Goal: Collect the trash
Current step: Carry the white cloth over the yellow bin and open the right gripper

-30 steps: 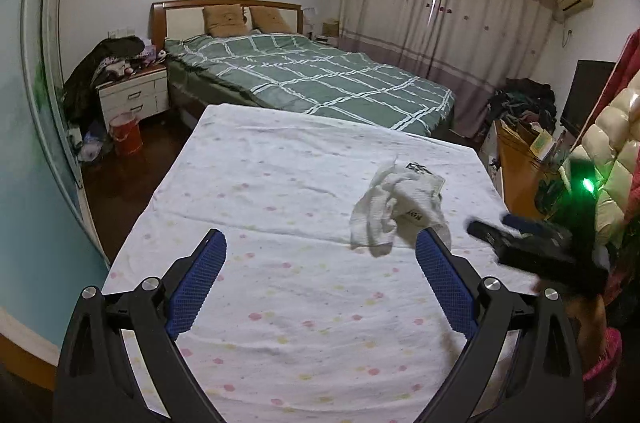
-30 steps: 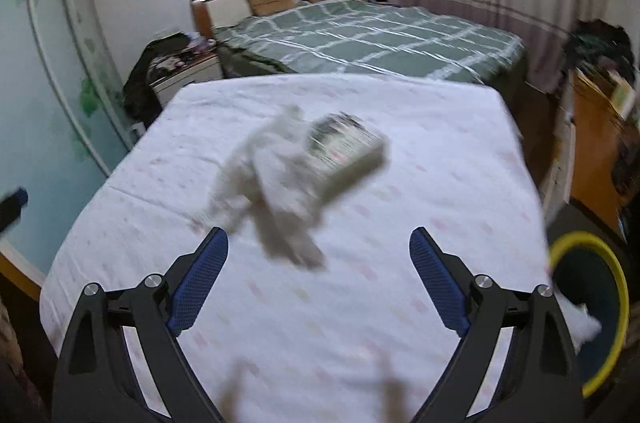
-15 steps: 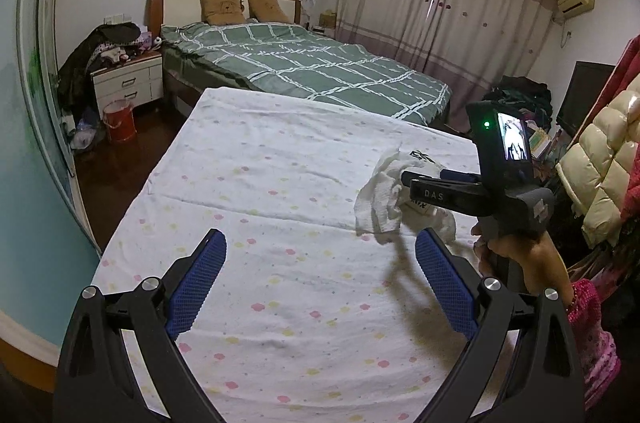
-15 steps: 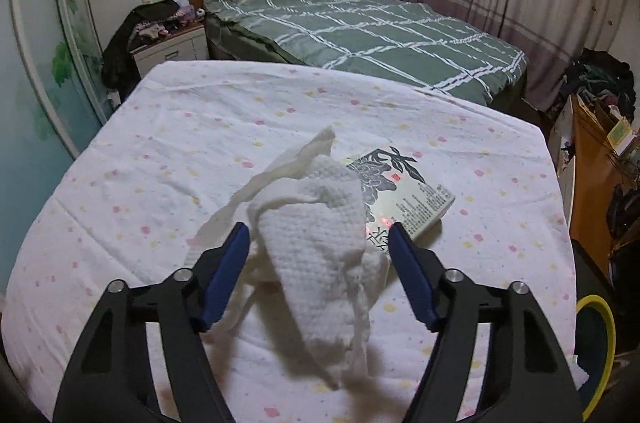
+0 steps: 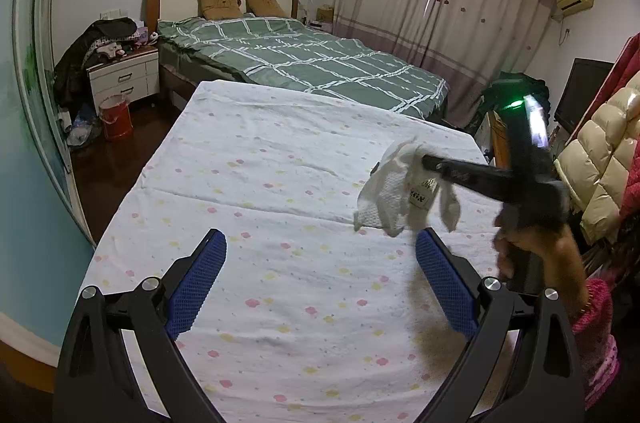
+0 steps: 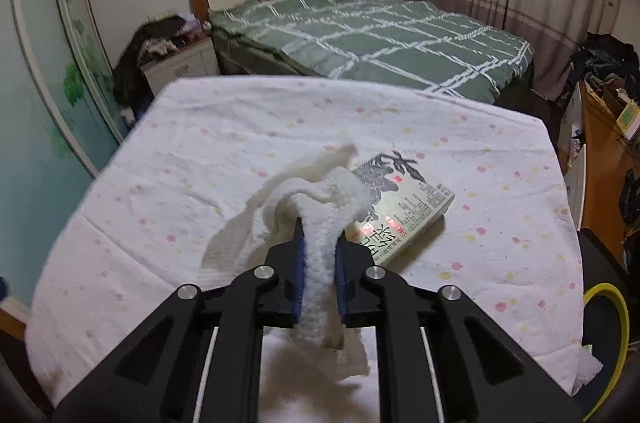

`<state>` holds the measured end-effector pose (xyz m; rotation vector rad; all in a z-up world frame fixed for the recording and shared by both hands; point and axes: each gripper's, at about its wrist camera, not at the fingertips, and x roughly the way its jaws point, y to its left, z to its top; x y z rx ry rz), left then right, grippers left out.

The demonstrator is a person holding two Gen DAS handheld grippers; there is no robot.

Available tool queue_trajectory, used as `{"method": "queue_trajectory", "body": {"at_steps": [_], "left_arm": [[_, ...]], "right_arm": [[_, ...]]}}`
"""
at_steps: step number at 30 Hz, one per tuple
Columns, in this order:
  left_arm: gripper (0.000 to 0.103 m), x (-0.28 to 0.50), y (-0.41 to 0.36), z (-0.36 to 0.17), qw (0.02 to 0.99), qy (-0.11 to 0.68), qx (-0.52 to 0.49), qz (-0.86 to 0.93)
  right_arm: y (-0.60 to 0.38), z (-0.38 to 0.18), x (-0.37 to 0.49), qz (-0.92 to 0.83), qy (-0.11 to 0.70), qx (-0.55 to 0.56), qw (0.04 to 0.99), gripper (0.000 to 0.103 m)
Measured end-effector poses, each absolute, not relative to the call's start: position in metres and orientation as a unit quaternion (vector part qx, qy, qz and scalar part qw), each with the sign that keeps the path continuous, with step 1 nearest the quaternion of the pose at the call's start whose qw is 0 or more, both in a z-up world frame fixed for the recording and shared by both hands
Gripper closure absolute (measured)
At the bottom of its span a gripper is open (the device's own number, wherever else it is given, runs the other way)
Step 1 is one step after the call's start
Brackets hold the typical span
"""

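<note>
A crumpled white paper towel (image 6: pixel 316 207) is pinched between the blue pads of my right gripper (image 6: pixel 319 255), lifted a little off the dotted white sheet (image 6: pixel 480 143). It also shows in the left wrist view (image 5: pixel 390 191), hanging from the right gripper (image 5: pixel 428 161). A printed flat box (image 6: pixel 404 211) lies on the sheet just behind the towel, partly hidden by it. My left gripper (image 5: pixel 320 277) is open and empty, low over the near part of the sheet (image 5: pixel 280 183), left of the towel.
A black bin with a yellow rim (image 6: pixel 612 335) stands at the table's right, white paper (image 6: pixel 584 371) beside it. A green plaid bed (image 5: pixel 304 63) lies beyond. A nightstand (image 5: pixel 124 79) and red bucket (image 5: pixel 116 117) stand far left. Jackets (image 5: pixel 600 143) hang right.
My right gripper moved in over the paper towel, shut on it and lifted it off the sheet. The left gripper stayed open and shifted only slightly.
</note>
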<state>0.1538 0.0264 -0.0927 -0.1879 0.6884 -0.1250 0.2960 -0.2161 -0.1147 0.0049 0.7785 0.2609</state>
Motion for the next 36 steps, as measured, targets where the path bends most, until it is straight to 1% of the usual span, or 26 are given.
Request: {"method": "queue_trajectory", "body": {"at_steps": [9, 16, 22, 30, 36], "left_arm": [[0.009, 0.156, 0.020, -0.096, 0.933, 0.341, -0.089, -0.067], [0.009, 0.157, 0.008, -0.097, 0.932, 0.344, -0.082, -0.080], [0.009, 0.158, -0.007, -0.096, 0.931, 0.347, -0.072, -0.091], [0.009, 0.161, -0.033, -0.093, 0.929, 0.351, -0.053, -0.107], [0.009, 0.167, -0.055, -0.095, 0.925, 0.359, -0.035, -0.122]], "right_arm": [[-0.254, -0.057, 0.240, 0.149, 0.323, 0.032, 0.934, 0.091], [-0.315, -0.050, 0.208, 0.106, 0.318, 0.053, 0.941, 0.091], [-0.402, -0.065, 0.180, 0.012, 0.316, 0.097, 0.944, 0.091], [-0.515, -0.113, 0.155, -0.119, 0.336, 0.152, 0.922, 0.089], [-0.552, -0.154, 0.161, -0.157, 0.366, 0.177, 0.900, 0.089]]}}
